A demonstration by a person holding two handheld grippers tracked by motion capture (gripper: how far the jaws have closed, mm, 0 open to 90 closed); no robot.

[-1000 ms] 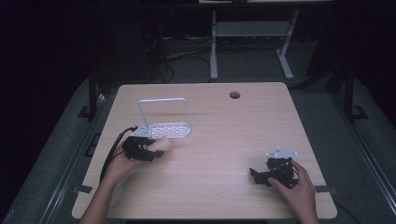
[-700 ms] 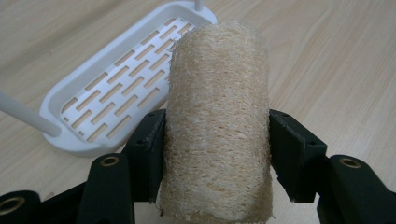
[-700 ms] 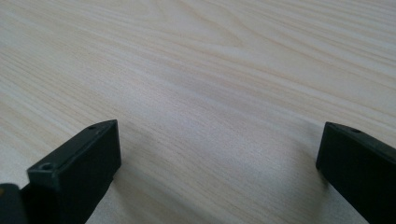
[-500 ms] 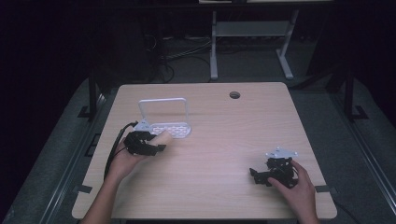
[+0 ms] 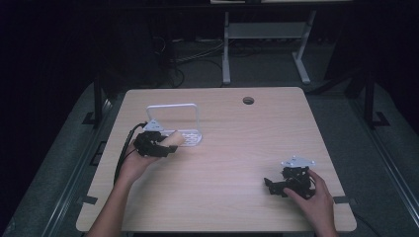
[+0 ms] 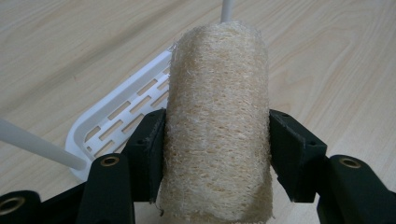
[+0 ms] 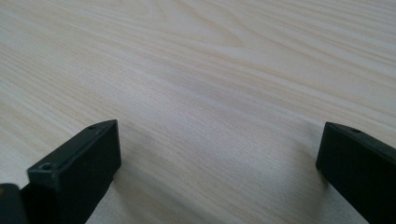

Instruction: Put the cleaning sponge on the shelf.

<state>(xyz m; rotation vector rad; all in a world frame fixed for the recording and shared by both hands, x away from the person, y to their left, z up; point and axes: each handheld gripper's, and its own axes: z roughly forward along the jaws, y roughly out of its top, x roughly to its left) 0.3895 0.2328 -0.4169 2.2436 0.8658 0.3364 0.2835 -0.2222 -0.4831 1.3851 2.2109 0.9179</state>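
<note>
Left gripper clamped on a beige fibrous loofah cylinder, both pads pressed on its sides, centre-left of the high view, just over the near edge of the white slotted plastic rack with a wire hoop handle. Right gripper sits lower right on the light wood table, jaws wide apart, nothing between them.

left tongs: clamped, raised | right tongs: wide apart, low
</note>
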